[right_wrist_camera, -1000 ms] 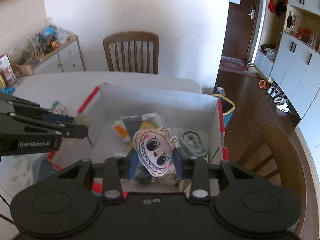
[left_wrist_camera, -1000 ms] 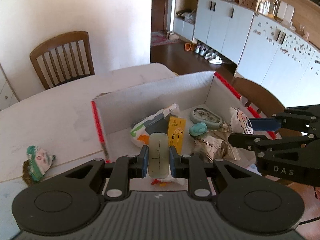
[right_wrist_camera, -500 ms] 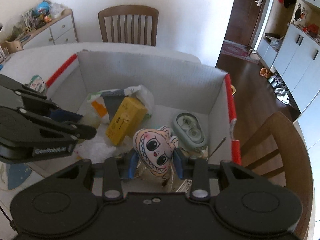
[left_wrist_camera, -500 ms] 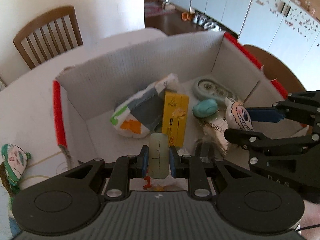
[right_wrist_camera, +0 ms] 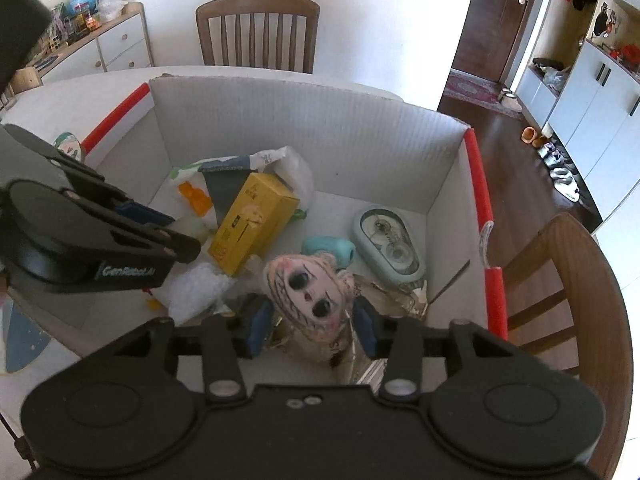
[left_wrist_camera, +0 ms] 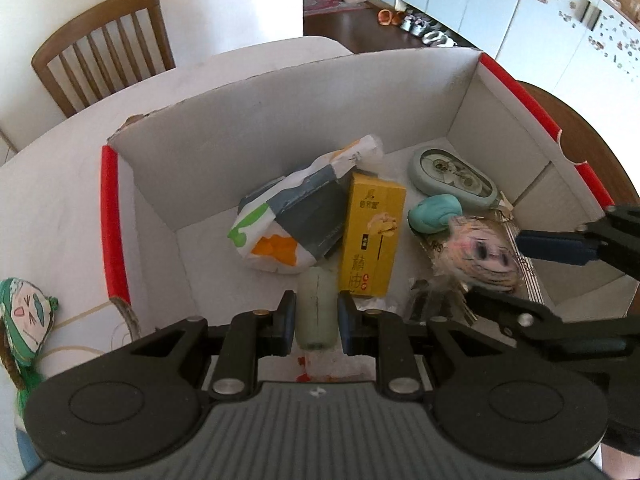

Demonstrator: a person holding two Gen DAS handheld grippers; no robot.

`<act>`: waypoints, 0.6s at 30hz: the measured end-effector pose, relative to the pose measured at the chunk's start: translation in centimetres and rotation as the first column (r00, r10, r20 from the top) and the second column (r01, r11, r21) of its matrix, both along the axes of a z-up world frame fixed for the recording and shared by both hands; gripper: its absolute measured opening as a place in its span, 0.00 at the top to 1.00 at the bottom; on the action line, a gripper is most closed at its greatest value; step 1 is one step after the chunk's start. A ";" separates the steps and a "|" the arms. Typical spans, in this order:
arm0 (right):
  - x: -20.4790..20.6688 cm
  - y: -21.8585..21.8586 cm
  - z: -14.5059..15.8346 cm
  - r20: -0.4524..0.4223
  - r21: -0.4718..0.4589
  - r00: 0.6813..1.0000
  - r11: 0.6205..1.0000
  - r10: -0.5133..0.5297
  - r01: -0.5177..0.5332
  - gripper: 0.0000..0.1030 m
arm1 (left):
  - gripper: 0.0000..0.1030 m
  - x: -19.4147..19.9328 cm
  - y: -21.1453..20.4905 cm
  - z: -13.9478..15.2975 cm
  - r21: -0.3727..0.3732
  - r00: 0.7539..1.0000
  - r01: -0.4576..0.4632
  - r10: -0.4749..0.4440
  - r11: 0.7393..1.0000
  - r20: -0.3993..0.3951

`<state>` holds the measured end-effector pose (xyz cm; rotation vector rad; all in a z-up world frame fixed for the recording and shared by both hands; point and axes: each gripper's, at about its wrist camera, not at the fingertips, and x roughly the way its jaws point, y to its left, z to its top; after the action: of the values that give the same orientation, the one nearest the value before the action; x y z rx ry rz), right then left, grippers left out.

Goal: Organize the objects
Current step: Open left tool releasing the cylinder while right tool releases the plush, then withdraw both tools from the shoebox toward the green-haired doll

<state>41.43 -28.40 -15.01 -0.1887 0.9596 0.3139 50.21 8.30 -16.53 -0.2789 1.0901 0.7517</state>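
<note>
Right gripper [right_wrist_camera: 312, 322] opening, doll [right_wrist_camera: 310, 292] inside box [right_wrist_camera: 304, 120].

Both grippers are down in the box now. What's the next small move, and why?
Probably let the left gripper release next. Its fingers grip the pale green tube low inside the cardboard box, beside the yellow carton, while the right gripper is opening and the face doll sits loose between its fingers.

White table [left_wrist_camera: 60, 200], open cardboard box [left_wrist_camera: 280, 128], green-haired doll [left_wrist_camera: 24, 320], perhaps a blue mat [right_wrist_camera: 24, 344]
</note>
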 end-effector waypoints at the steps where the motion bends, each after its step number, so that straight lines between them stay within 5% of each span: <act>1: 0.0 -0.1 0.2 0.002 0.006 1.000 1.000 -0.001 0.001 0.51 | 0.79 -0.2 -0.1 0.1 0.001 1.000 0.001 -0.001 1.000 0.001; 12: -2.3 -0.9 3.8 0.046 0.062 0.998 0.998 -0.037 0.034 0.46 | 0.70 -2.2 -2.0 2.9 0.028 0.998 0.024 -0.026 0.999 0.060; 14: -3.0 -0.8 4.6 0.064 0.070 0.997 0.997 -0.046 0.042 0.40 | 0.66 -3.0 -2.4 3.7 0.030 0.996 0.023 -0.026 0.999 0.085; 16: -3.6 -0.6 5.5 0.084 0.079 0.995 0.996 -0.050 0.043 0.39 | 0.49 -4.1 -2.8 4.7 0.038 0.993 0.025 -0.029 0.999 0.118; 18: -4.2 -0.3 6.3 0.101 0.089 0.993 0.995 -0.053 0.044 0.39 | 0.47 -5.4 -3.4 5.7 0.058 0.988 0.034 -0.043 0.998 0.150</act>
<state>37.21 -28.74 -8.69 -0.1009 0.8453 0.2979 44.83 4.89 -10.80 -0.2627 0.9273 0.7135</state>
